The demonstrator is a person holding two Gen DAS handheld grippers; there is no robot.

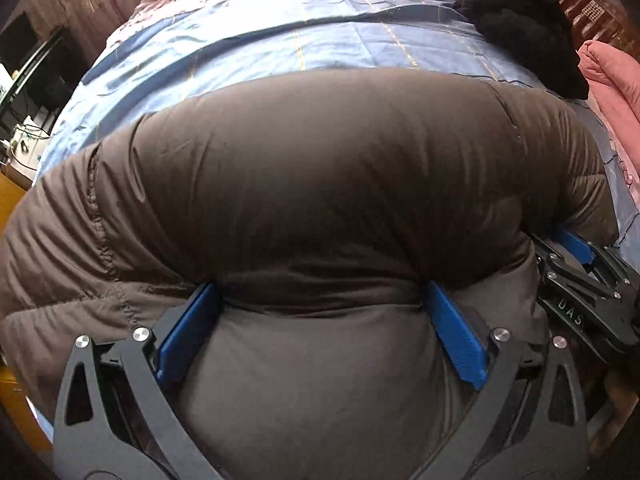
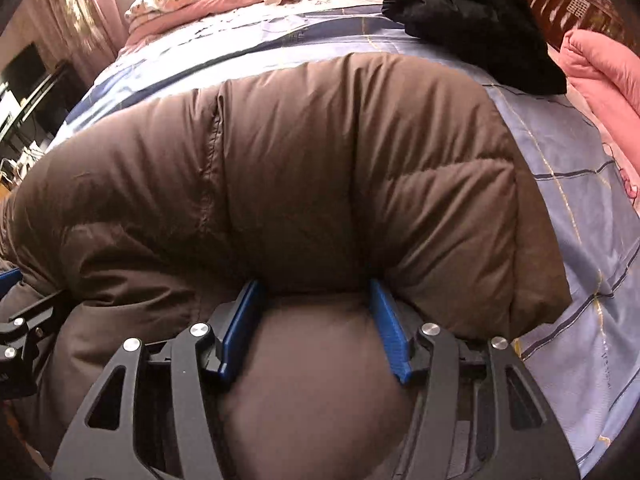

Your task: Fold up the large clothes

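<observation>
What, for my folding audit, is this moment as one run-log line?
item: brown puffer jacket, bunched on blue bedspread | left fingers: pinching jacket fold | right fingers: pinching jacket fold

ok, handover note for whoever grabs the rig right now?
Left gripper: jaws wide, a thick fold of the puffy brown quilted down jacket bulging between the blue pads; whether they press is unclear.
Right gripper: jaws partly closed, pads squeezing a bulge of the same jacket.
Jacket lies across the blue checked bedsheet, near edge gathered at both grippers. A black garment sits beyond it, untouched.
Done: jacket doubled into a thick roll, apparently.
Left: finish the fold, flatten, release; then probably the black garment.
</observation>
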